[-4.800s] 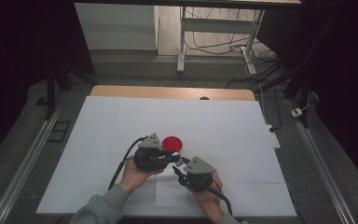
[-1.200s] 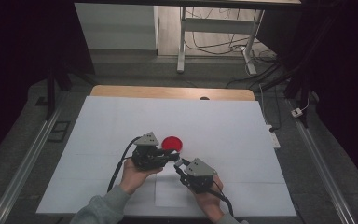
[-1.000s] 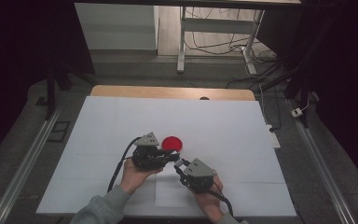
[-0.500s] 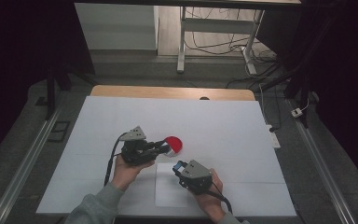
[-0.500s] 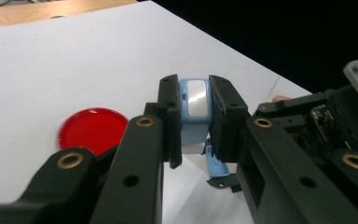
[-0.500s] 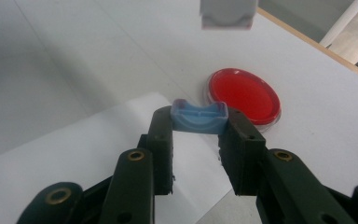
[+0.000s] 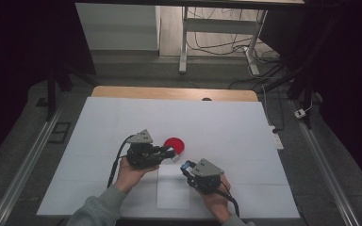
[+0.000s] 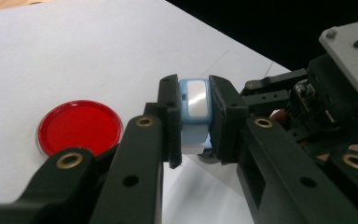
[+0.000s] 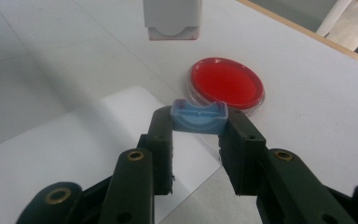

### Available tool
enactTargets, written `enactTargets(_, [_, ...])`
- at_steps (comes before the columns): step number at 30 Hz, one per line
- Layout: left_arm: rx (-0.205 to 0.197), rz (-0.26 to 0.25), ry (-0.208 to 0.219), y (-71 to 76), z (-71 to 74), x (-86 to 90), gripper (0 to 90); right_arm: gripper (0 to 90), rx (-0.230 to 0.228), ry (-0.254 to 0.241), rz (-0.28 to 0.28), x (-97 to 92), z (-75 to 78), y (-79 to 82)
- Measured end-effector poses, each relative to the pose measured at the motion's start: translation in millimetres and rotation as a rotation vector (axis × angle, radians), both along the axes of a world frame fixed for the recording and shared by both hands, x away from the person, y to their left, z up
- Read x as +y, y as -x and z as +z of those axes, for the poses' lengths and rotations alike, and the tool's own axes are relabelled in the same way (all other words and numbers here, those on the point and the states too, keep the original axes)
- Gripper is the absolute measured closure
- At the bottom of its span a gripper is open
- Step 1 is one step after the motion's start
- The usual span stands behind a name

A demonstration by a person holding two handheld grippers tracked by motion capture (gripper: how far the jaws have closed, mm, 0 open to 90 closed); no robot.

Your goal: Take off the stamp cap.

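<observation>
White table, left hand-held gripper clamping stamp, now apart from right hand-held gripper gripping cap

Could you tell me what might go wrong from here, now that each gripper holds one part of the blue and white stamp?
1. The right gripper clamps the blue cap only at its jaw tips, so the cap could slip out.
2. The stamp body, clamped in the left gripper, hangs in the air with its face bare; it could mark the white sheet unintentionally.
3. The red ink pad lies open close by; a careless move could knock it.
</observation>
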State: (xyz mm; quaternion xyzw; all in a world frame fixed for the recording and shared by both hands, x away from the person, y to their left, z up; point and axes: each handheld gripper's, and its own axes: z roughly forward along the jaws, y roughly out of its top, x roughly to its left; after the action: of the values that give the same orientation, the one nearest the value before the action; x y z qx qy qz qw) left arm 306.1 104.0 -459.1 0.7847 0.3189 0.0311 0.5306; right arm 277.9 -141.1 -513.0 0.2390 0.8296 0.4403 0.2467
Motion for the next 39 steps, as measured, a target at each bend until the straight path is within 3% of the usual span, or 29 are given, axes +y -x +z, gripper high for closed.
enactTargets(16, [-0.001, 0.003, -0.011, -0.4, -0.3, 0.6, 75.9, 65.3, 0.014, -0.033, -0.029, -22.1, 1.8, -2.4])
enactTargets(33, [-0.002, 0.002, -0.008, -0.9, 0.6, 2.8, 75.9, 65.3, 0.014, -0.073, -0.068, -81.4, 13.7, 8.3])
enactTargets(39, [-0.007, 0.000, -0.012, -1.4, 1.1, 4.5, 75.8, 65.3, 0.012, -0.080, -0.106, -104.3, 15.0, 12.1])
